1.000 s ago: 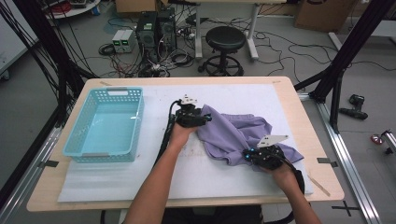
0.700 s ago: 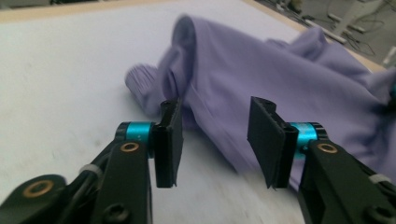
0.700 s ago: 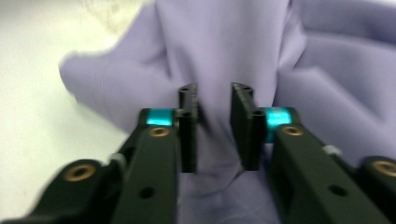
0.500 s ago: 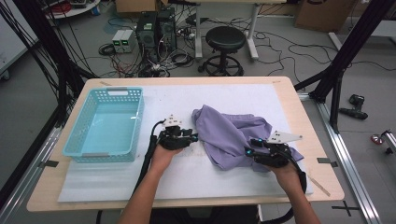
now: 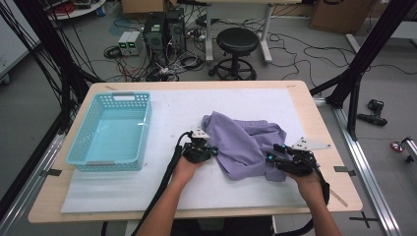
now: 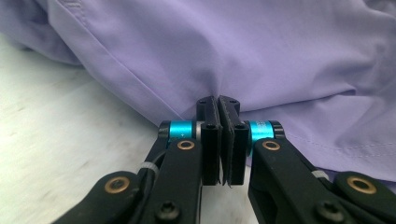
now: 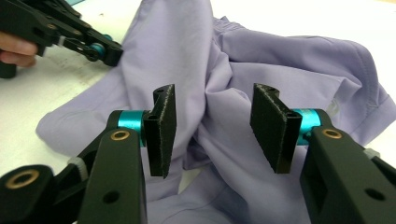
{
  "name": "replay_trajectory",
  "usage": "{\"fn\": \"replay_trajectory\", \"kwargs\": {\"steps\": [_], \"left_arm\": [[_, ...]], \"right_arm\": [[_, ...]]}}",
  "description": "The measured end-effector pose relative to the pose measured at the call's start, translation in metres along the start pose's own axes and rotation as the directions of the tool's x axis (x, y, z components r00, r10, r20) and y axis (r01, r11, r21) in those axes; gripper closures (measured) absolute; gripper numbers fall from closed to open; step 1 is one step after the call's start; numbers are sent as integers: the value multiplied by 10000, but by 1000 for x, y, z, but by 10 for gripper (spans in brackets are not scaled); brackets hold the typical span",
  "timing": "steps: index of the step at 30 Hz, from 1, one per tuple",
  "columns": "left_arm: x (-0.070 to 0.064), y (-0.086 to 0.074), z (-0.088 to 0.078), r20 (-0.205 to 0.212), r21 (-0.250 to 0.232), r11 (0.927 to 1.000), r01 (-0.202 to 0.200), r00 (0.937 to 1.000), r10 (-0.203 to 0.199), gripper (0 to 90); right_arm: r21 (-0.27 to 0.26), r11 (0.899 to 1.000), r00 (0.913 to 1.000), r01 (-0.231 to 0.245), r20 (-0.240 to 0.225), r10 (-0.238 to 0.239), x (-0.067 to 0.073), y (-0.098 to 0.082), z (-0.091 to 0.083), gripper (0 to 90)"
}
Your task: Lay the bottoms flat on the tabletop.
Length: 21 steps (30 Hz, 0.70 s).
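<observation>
While the purple cloth (image 5: 248, 142) lies bunched up on the white sheet (image 5: 147, 187) near the middle of the table (image 5: 54, 201), it is met from two sides. One cloth, one blue basket (image 5: 110, 132) and two grippers can be counted. The left gripper (image 5: 212, 152), at the cloth's nine o'clock edge, has just been closing, and its jaws are pressed together on a fold of the cloth's hem. The right gripper (image 5: 269, 158), at about four o'clock of the cloth, is held with its jaws apart, and cloth is seen between them, not pinched. The basket is set at nine o'clock, well apart from the cloth. Behind the table, at twelve o'clock, one black stool (image 5: 237, 44), computer boxes (image 5: 164, 29) and many cables (image 5: 305, 46) are seen on the grey floor (image 5: 29, 103).
</observation>
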<state>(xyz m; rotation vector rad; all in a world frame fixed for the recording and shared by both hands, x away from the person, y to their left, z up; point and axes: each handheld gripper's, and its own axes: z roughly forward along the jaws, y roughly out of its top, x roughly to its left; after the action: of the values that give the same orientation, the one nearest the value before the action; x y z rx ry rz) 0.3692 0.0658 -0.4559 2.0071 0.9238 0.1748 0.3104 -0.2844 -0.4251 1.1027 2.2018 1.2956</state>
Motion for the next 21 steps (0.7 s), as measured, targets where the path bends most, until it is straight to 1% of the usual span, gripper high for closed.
{"fn": "replay_trajectory", "kwargs": {"steps": [1, 4, 6, 7, 8, 9, 10, 13, 15, 18, 20, 21], "left_arm": [[1, -2, -5, 67, -106, 9999, 117, 9999, -116, 871], [3, -10, -23, 54, -372, 9989, 293, 9996, -292, 871], [6, -18, -39, -63, -502, 9982, 321, 9995, -324, 871], [7, -23, -46, -128, -575, 9975, 402, 9991, -410, 871], [9, -29, -55, -260, -631, 9972, 404, 9988, -421, 871], [10, -32, -60, -278, -713, 9961, 513, 9982, -534, 871], [12, -37, -67, -349, -761, 9957, 525, 9979, -553, 873], [16, -49, -87, -549, -1185, 9907, 668, 9958, -737, 882], [18, -55, -99, -649, -1362, 9880, 730, 9945, -825, 885], [21, -61, -110, -805, -1499, 9861, 714, 9932, -841, 892], [22, -62, -112, -676, -1514, 9852, 806, 9935, -917, 890], [22, -62, -110, -616, -1486, 9853, 847, 9936, -947, 881]], "right_arm": [[-7, 10000, 10000, -12, 12, 12, 0, 0, 0, 516], [-52, 10000, 10000, -41, 54, 42, 1, 1, -1, 517], [-54, 10000, 10000, -27, 51, 27, 1, 1, -1, 518], [-29, 10000, 10000, -2, 41, 2, 2, 1, -1, 519], [-13, 10000, 10000, -6, 58, 6, 2, 1, 0, 519], [21, 10000, 10000, 36, 48, -36, 3, 1, 1, 519], [32, 10000, 10000, 66, 27, -66, 4, 2, 2, 520], [163, 9997, 9999, 161, 1, -161, 8, 3, 6, 522], [280, 9992, 9996, 282, -38, -281, 12, 6, 12, 522], [666, 9952, 9974, 713, -183, -703, 21, 15, 26, 518], [982, 9907, 9954, 938, -283, -915, 27, 21, 40, 497], [1188, 9862, 9933, 1150, -261, -1127, 30, 24, 48, 493]]}}
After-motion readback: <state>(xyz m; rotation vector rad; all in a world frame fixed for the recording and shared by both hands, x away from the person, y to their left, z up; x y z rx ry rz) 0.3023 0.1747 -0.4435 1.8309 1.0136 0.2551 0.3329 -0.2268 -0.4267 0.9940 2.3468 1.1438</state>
